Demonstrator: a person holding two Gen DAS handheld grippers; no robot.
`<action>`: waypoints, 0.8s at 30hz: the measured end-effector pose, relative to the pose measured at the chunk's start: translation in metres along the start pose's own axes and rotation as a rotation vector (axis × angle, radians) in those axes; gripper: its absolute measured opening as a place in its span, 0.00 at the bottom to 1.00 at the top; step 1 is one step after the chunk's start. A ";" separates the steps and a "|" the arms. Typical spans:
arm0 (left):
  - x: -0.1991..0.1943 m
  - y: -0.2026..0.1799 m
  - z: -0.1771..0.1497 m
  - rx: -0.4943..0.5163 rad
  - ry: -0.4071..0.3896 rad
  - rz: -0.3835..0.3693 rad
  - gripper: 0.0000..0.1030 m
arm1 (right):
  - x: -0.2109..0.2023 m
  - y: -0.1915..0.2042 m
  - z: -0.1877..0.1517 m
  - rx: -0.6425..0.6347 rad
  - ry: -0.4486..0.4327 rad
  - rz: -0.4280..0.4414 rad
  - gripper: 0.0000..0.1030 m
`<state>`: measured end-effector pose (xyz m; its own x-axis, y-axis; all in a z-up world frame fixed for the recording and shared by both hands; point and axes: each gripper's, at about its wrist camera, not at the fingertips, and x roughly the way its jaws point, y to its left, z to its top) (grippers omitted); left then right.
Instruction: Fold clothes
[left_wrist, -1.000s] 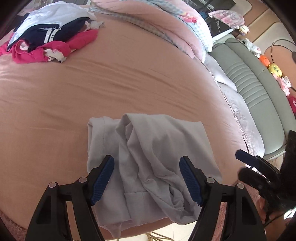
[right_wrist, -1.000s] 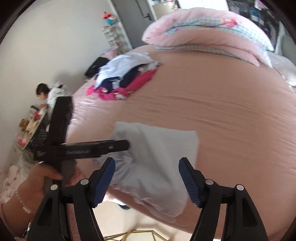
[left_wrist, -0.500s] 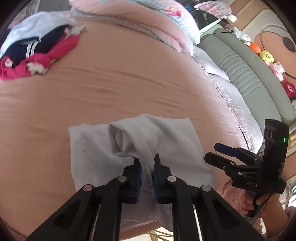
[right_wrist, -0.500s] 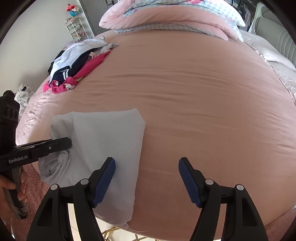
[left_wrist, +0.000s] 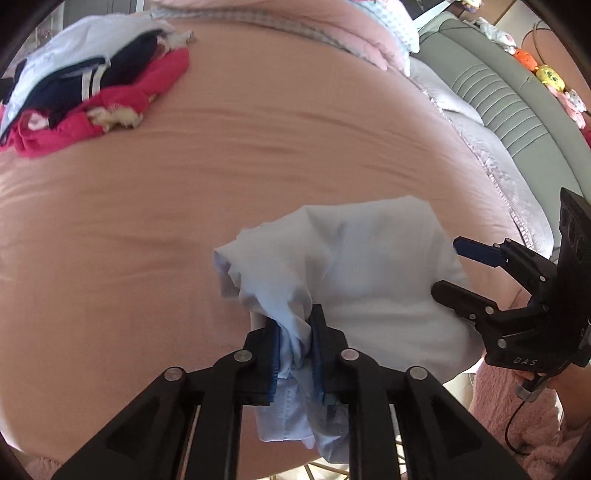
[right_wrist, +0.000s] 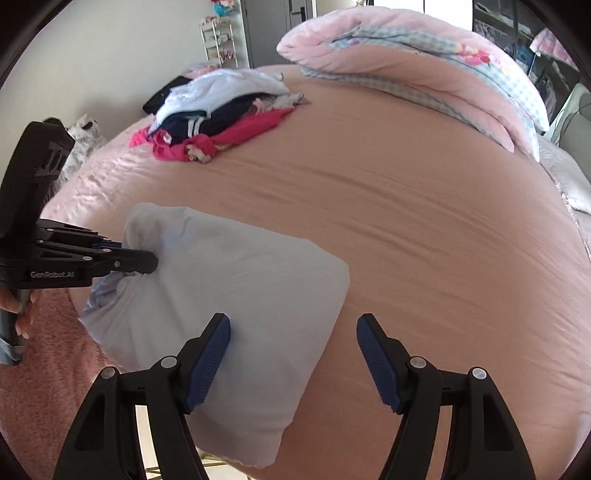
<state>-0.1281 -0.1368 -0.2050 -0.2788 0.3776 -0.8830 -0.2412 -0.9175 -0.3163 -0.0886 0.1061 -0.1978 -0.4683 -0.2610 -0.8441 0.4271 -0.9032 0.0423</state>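
The pale blue-grey cotton garment (left_wrist: 373, 280), partly folded, lies at the near edge of the bed on the salmon-pink bedsheet (left_wrist: 258, 155), one end hanging over the side. The left gripper (left_wrist: 294, 343) has a bunched ridge of that cloth between its blue pads, which press on it, though the jaws are easing apart (the fabric is pinched up into a peak ahead of them). The right gripper (right_wrist: 293, 354) hovers over the garment's other end with its jaws wide apart and clasping nothing; one finger (right_wrist: 210, 354) is above the cloth, the other above bare sheet. Well apart, at the far side of the bed, sits a loose pile of white, navy and magenta clothes (right_wrist: 221, 118). Beyond it lies a folded pink quilt with a blue checked lining (right_wrist: 424, 70).
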 end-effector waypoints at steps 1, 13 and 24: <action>0.000 0.004 -0.001 -0.008 0.001 -0.006 0.22 | 0.014 0.000 -0.003 0.013 0.042 0.007 0.69; -0.054 -0.053 -0.011 0.283 -0.243 0.084 0.42 | -0.017 -0.014 0.001 0.039 -0.085 -0.029 0.70; -0.028 -0.029 -0.016 0.365 -0.004 0.016 0.45 | 0.012 -0.001 -0.006 -0.128 -0.006 -0.072 0.81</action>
<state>-0.0986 -0.1224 -0.1766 -0.2890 0.3648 -0.8851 -0.5522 -0.8187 -0.1571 -0.0897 0.1058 -0.2115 -0.5055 -0.1992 -0.8395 0.4875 -0.8688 -0.0873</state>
